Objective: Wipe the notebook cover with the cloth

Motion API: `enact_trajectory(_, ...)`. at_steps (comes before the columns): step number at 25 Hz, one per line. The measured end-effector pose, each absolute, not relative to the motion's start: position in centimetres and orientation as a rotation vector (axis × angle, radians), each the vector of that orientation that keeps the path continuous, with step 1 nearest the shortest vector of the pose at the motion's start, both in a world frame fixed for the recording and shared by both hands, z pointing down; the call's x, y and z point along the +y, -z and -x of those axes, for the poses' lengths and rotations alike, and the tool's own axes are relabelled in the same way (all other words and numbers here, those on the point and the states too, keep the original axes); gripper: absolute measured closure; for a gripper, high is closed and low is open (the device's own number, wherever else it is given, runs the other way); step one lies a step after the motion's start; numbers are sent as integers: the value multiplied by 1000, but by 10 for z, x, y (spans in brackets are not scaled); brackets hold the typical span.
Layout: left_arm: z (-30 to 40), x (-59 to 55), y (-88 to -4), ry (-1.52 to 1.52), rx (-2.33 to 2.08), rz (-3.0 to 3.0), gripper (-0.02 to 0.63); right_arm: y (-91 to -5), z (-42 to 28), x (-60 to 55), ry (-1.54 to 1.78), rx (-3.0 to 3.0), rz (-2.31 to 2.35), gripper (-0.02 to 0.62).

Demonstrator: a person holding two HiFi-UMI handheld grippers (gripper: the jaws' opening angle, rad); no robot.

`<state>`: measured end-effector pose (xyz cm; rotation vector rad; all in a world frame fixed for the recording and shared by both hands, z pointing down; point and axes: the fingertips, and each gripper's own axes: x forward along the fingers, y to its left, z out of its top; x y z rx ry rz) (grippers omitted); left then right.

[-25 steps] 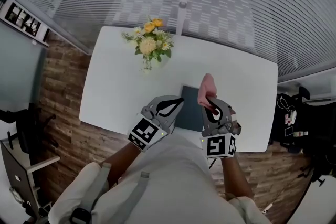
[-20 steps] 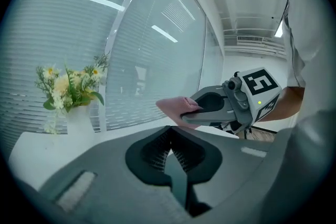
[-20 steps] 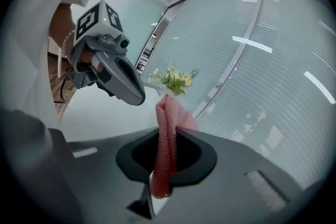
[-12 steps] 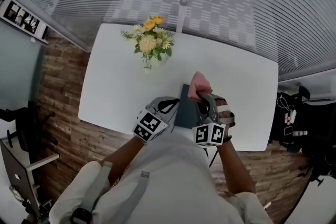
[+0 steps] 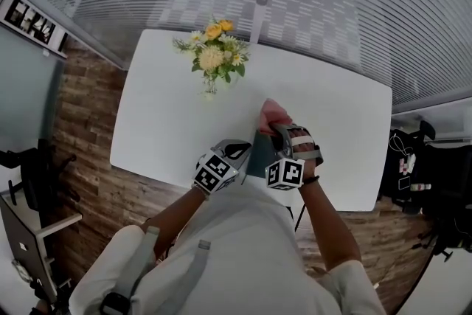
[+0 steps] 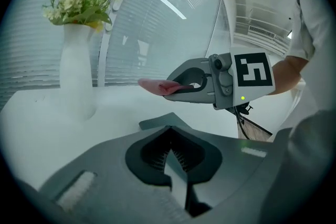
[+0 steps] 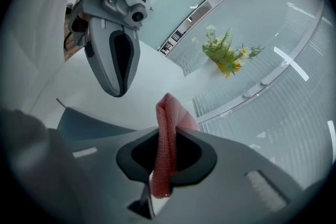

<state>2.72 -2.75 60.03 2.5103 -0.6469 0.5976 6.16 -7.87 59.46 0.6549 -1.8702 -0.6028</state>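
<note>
Cloth [image 7: 167,128] nubbly woven fabric; notebook [image 7: 79,124] cover smooth matt; table [image 5: 169,122] top smooth.

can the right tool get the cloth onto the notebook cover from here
Probably yes. The right tool, shut on the cloth, is close over the notebook, whose visible cover looks bare. The left tool is at its left edge, out of the way.

Legible text, labels, brands, numbers: none. Signs: black-and-white square coded markers, one set on the left tool [image 5: 249,146], one on the right tool [image 5: 275,129]; patterns only, unreadable.
</note>
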Motion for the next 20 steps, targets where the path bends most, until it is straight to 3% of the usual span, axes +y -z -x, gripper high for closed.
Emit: enact_trajectory(20, -33, 12, -683, -790, -475, -2363, 604, -704, -75, -101, 554, -1768, -475, 561)
